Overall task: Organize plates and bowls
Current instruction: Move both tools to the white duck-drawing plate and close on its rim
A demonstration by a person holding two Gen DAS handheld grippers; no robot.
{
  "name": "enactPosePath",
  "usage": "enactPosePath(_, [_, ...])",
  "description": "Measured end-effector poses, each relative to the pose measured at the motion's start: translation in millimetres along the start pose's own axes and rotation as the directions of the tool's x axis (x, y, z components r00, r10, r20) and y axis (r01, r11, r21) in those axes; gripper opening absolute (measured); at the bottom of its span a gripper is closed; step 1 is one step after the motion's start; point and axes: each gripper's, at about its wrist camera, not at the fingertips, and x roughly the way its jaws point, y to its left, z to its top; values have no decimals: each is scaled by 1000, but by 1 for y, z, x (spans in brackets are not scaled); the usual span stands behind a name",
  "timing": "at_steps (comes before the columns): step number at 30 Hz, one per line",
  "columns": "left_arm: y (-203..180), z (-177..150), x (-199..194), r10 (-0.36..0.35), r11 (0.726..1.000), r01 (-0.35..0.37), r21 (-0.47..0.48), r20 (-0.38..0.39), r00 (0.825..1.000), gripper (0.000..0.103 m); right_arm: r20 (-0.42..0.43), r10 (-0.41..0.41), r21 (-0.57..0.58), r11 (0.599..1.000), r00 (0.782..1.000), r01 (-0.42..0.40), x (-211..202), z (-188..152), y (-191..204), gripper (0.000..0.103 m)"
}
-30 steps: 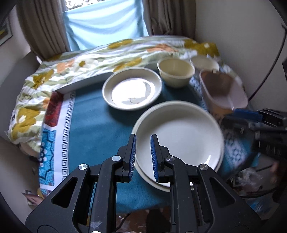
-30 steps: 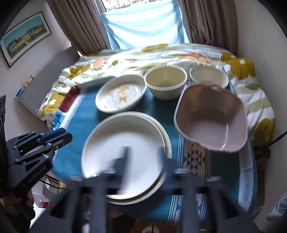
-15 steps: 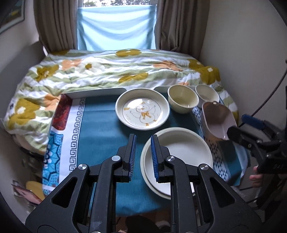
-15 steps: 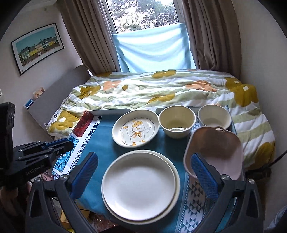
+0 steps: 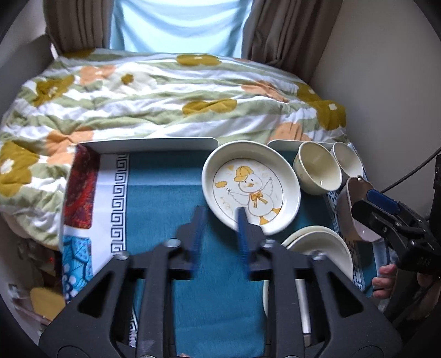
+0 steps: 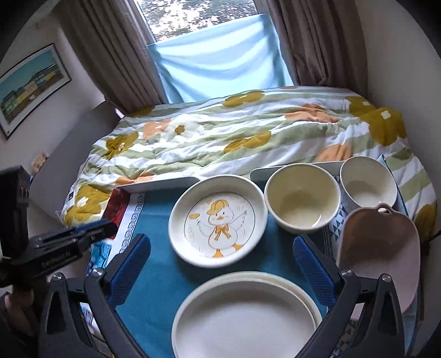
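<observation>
With our left gripper [image 5: 219, 231] jaws opening empty at the duck plate's [image 5: 250, 187] lower rim, mid-frame, and our right gripper [image 6: 220, 268] wide apart, a skewed pinch could tip it into the bowls [image 5: 317, 172].

Your light is soft daylight from the window [image 6: 198, 24] at the far end, partly filtered by the pale blue cloth [image 6: 220, 57] hung over it. The glass is overexposed in the right wrist view. Shadows under the dishes are faint. A small glint sits inside the cream bowl [image 6: 303, 203]. In your left wrist view the blue fingertips [image 5: 242, 231] are smeared by motion blur as the jaws are opening, while the duck plate [image 5: 250, 187] stays sharp. Both views bulge, with dark rounded corners and curved walls.
</observation>
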Motion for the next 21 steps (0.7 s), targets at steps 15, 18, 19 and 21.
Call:
enactPosePath(15, [13,38,120,-45,996,57,73,-154,987,103,-208,-157,94,979,966,179,82,2,-25,103])
enactPosePath(18, [18,43,148,-47,997,59,57,-183,982,103,-234,-159,114,975,959,190,102,0,-30,103])
enactPosePath(19, [19,45,151,-56,997,66,48,-190,980,103,-243,-157,125,974,957,192,108,0,-32,103])
enactPosePath(21, [26,49,162,-87,995,94,25,-212,973,103,-262,-159,139,970,952,201,119,0,-37,98])
